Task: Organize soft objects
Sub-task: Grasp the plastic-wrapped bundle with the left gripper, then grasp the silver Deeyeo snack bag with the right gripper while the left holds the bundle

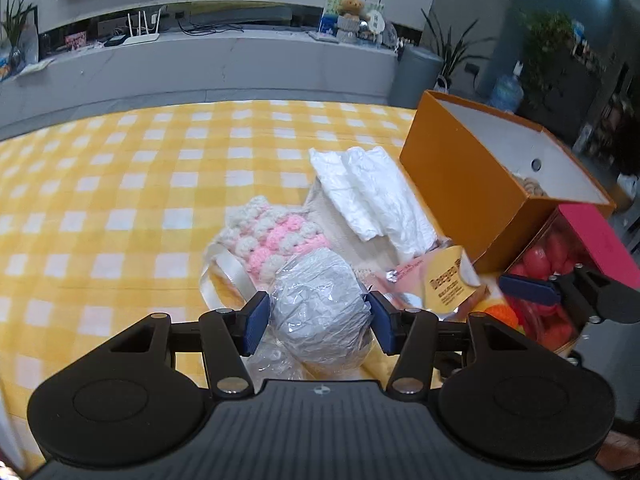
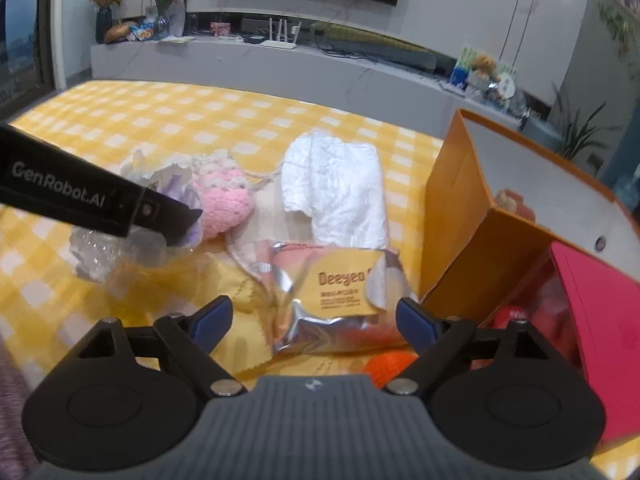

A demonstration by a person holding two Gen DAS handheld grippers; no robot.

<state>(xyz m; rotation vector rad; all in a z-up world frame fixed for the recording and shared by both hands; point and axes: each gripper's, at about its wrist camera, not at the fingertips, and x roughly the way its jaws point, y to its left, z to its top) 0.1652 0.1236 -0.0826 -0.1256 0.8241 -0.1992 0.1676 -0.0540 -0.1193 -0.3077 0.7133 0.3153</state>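
Note:
My left gripper (image 1: 318, 316) is shut on a grey soft ball wrapped in crinkly plastic (image 1: 320, 312), held over the yellow checked cloth (image 1: 120, 184). Behind it lie a pink and white crochet piece (image 1: 272, 236) and a folded white cloth (image 1: 372, 192). My right gripper (image 2: 316, 320) is open around the near end of a foil Deeyeo packet (image 2: 336, 300). In the right wrist view the left gripper's arm (image 2: 96, 200) covers part of the wrapped ball (image 2: 172, 188), next to the crochet piece (image 2: 224, 200) and white cloth (image 2: 340, 196).
An open orange box (image 1: 472, 184) stands at the right, also in the right wrist view (image 2: 480, 248). A clear box with a pink lid (image 1: 560, 264) holds red things. An orange knit ball (image 2: 388, 364) lies near the right gripper. A ribbon loop (image 1: 224, 276) lies by the crochet.

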